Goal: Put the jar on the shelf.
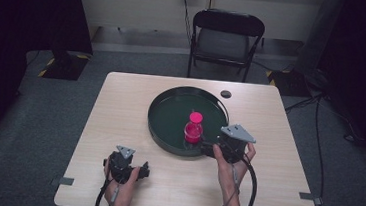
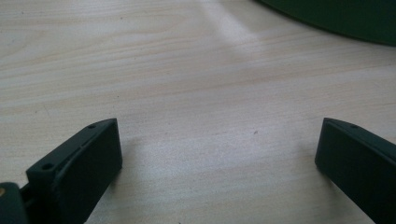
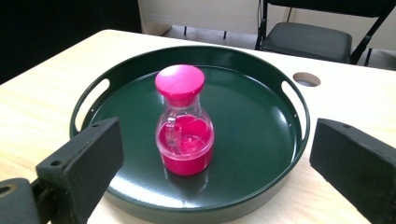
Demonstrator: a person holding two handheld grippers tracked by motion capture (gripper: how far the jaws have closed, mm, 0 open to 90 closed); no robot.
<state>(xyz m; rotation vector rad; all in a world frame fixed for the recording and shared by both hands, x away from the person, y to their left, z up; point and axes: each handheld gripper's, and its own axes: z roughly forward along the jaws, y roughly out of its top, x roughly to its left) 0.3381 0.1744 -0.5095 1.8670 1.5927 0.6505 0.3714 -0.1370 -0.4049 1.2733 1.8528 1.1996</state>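
Right gripper (image 3: 215, 154) gapes wide before pink-capped bottle (image 3: 184, 122), upright in dark green tray (image 3: 261, 79) | left gripper (image 2: 219, 149) wide, apparently resting on table (image 2: 187, 70).

left tongs (image 1: 141, 171): jaws wide apart, nothing between them, held low, pointing right | right tongs (image 1: 206, 148): jaws wide apart, nothing between them, pointing left | both forearms come in from the bottom, hands well apart
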